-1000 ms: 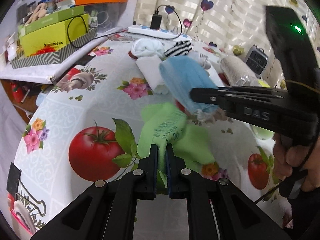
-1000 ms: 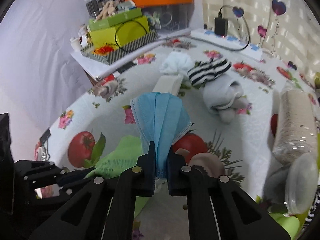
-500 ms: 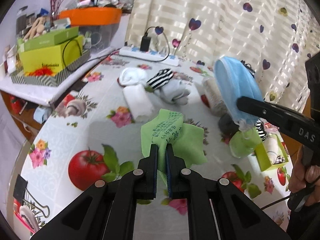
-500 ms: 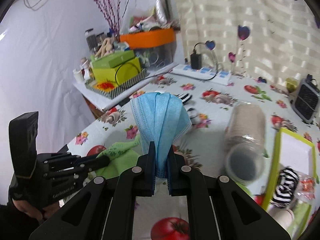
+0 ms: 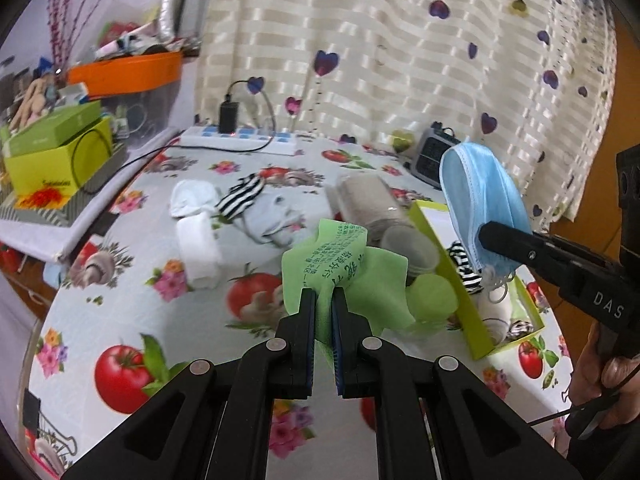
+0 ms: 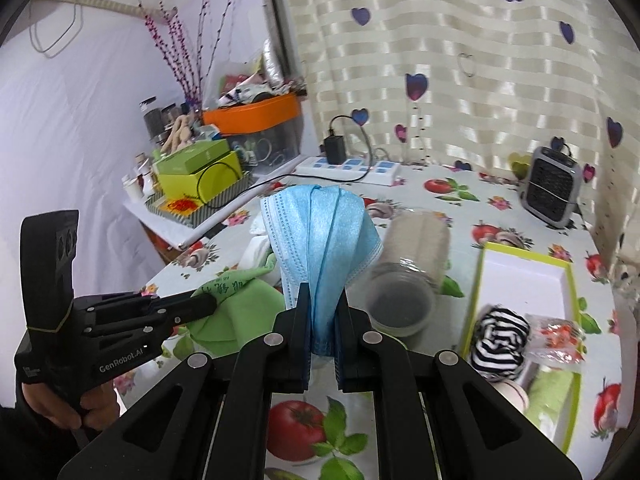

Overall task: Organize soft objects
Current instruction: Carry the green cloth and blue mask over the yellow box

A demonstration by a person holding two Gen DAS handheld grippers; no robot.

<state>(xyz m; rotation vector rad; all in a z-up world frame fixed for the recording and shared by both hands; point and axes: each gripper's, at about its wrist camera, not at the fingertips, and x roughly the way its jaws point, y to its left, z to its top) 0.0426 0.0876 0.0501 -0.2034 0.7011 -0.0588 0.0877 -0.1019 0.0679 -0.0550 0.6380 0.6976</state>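
My left gripper [image 5: 323,300] is shut on a green cloth [image 5: 344,276] with printed writing, held above the table. My right gripper [image 6: 323,296] is shut on a blue face mask [image 6: 320,236], also lifted clear of the table; in the left wrist view the face mask [image 5: 480,200] hangs over the lime-edged box [image 5: 444,248]. The green cloth [image 6: 236,308] shows in the left gripper [image 6: 212,302] at lower left of the right wrist view. The lime-edged box [image 6: 524,268] holds a striped sock [image 6: 498,340] and other soft items. White socks [image 5: 192,200], a striped sock [image 5: 240,200] and a pale cloth [image 5: 272,216] lie on the fruit-print tablecloth.
A clear jar [image 6: 404,280] lies on its side beside the box. A small grey heater [image 6: 552,188] stands at the back right. A power strip [image 5: 240,140] with a charger lies by the curtain. Stacked boxes [image 5: 56,152] and an orange tub [image 5: 124,72] crowd the left shelf.
Both grippers have risen from the table with their cloths. The right one carried the mask rightward to above the box; the green cloth has come off the table.
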